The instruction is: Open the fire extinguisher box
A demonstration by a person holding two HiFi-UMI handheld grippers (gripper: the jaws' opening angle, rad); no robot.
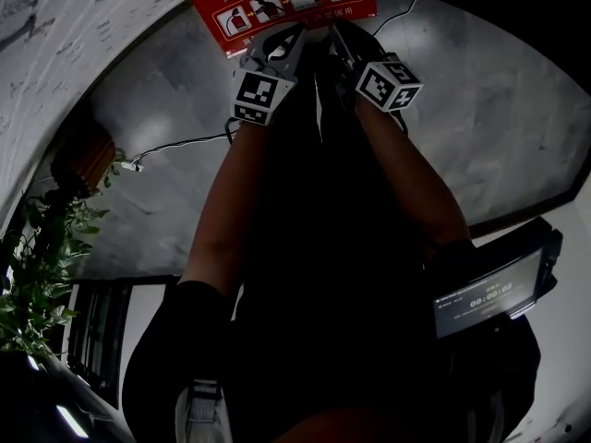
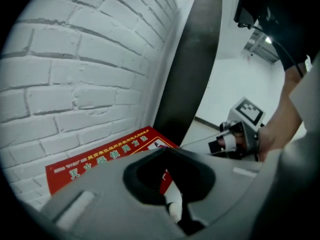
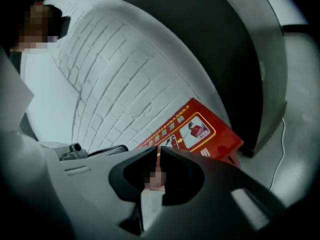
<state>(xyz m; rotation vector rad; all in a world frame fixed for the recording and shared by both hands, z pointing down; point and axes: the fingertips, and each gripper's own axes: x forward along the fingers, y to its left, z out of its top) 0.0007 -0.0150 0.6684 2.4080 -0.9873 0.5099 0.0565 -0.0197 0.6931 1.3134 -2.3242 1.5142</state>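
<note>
In the head view both bare forearms run up the middle of the frame, side by side, and end at the top centre, where the left gripper (image 1: 288, 40) and the right gripper (image 1: 343, 40) point at the red fire extinguisher box (image 1: 286, 3) on the top edge; their marker cubes sit just below the box, near each other but apart, and the fingertips lie at the box's lower edge, though contact cannot be judged from here. A leafy plant (image 1: 46, 247) fills the left edge and a small lit screen (image 1: 488, 295) sits at the lower right. In the left gripper view the left gripper (image 2: 166, 150) tilts downward with its jaws closed tip to tip and nothing between them; the box (image 2: 100, 159) lies just beyond them at the lower left, against the white brick wall (image 2: 75, 59) and beside a dark pillar (image 2: 192, 59), and the right gripper (image 2: 216, 145) shows at the right middle, held by the person's hand (image 2: 272, 136). In the right gripper view the right gripper (image 3: 156, 151) also points downward, its jaws shut to a thin slit and holding nothing, with the box (image 3: 200, 129) right behind the tips at centre right, its lid showing pictograms, and a thin cable (image 3: 281, 149) on the floor at the right
</note>
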